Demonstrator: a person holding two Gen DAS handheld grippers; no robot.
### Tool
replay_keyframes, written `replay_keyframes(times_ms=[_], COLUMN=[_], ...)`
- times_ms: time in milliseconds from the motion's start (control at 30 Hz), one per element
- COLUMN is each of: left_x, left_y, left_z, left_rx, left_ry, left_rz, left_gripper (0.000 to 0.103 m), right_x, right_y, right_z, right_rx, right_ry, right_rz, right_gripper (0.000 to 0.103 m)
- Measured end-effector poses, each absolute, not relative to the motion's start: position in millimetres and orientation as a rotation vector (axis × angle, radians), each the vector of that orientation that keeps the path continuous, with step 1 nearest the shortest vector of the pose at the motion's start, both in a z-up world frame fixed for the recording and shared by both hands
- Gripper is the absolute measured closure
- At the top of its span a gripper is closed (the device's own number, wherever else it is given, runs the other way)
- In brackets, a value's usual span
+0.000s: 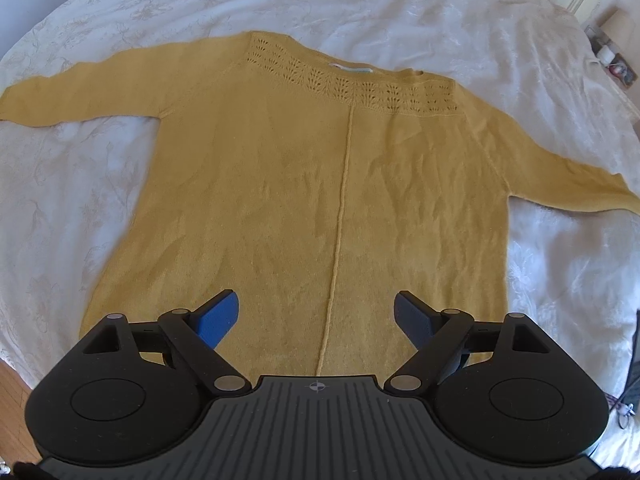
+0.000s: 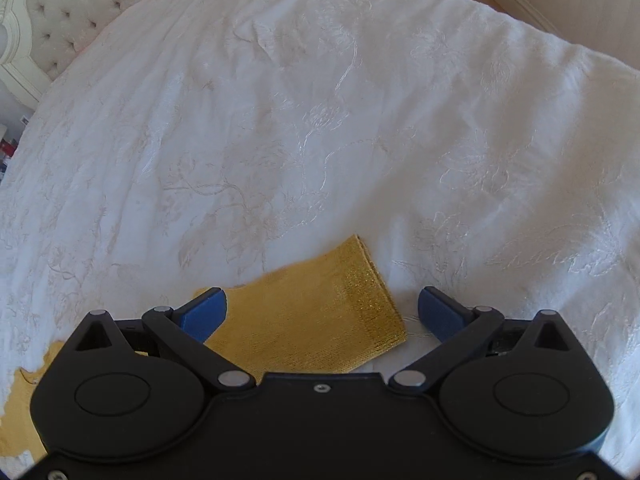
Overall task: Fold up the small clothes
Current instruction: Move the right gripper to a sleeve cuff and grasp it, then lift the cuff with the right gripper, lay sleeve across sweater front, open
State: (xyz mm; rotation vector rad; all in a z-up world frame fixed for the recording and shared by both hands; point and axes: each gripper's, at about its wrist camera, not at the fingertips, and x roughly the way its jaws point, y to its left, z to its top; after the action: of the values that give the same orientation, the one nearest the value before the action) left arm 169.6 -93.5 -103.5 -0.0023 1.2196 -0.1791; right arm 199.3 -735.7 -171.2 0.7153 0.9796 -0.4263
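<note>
A yellow sweater lies flat and spread out on a white bedspread with a pale embroidered flower pattern. In the left wrist view it fills the middle of the frame: the neckline with its band of openwork knitting sits toward the top, a raised seam runs down the middle of the body toward the bottom of the frame, one sleeve reaches out to the left edge and the other to the right edge. The knit shows light wrinkles across the body.

The left gripper hangs above the lower part of the sweater, at bottom centre of that view. Its blue fingers stand wide apart, one on each side of the seam, with nothing between them but the cloth below.

In the right wrist view the bedspread fills most of the frame, and a tufted headboard shows in the upper left corner. The cuff end of one sleeve lies at lower centre, pointing toward the upper right, its ribbed cuff glinting a little. The right gripper is over this sleeve end with its fingers spread wide; the sleeve lies between them, and it cannot be told whether the left finger touches the knit. The right finger is over bare bedspread, just beside the cuff. Another patch of yellow knit shows at the lower left edge.
</note>
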Motion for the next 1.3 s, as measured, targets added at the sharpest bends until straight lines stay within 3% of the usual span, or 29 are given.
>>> replay_keyframes(times_ms=[167,233,367,533,800,1000,1300], left_x=[169.3,169.9,172.3,176.8,195.2,217.0,252.4], left_y=[-102.4,-104.8,-107.5,-102.9,-73.8,-39.2,41.6], left_z=[-105.0,-105.0,-107.5,-107.8,-115.3,-125.0,-126.6], left_rx=[0.017,0.020,0.028,0.038,0.034,0.057,0.075], left_ry=[1.230,1.228,1.234,1.225,1.212,1.203,1.176], left_rz=[-0.194,-0.201,-0.226,-0.250,-0.287,-0.346,-0.338], left_gripper=[0.018,0.018,0.018,0.018,0.018,0.018,0.018], right_x=[199.0,200.3,202.9,204.9,222.3,255.0,316.3], right_y=[-743.0,-742.2,-737.7,-710.7,-643.5,-548.4,-391.3], right_z=[-180.5,-180.7,-181.9,-159.9,-78.9,-27.8,-31.7], right_rx=[0.779,0.766,0.736,0.660,0.557,0.514,0.535], right_ry=[0.981,0.995,1.047,1.003,0.833,0.753,0.737], right_rz=[-0.384,-0.394,-0.390,-0.358,-0.269,-0.168,0.016], right_gripper=[0.003,0.016,0.085,0.088,0.088,0.088,0.088])
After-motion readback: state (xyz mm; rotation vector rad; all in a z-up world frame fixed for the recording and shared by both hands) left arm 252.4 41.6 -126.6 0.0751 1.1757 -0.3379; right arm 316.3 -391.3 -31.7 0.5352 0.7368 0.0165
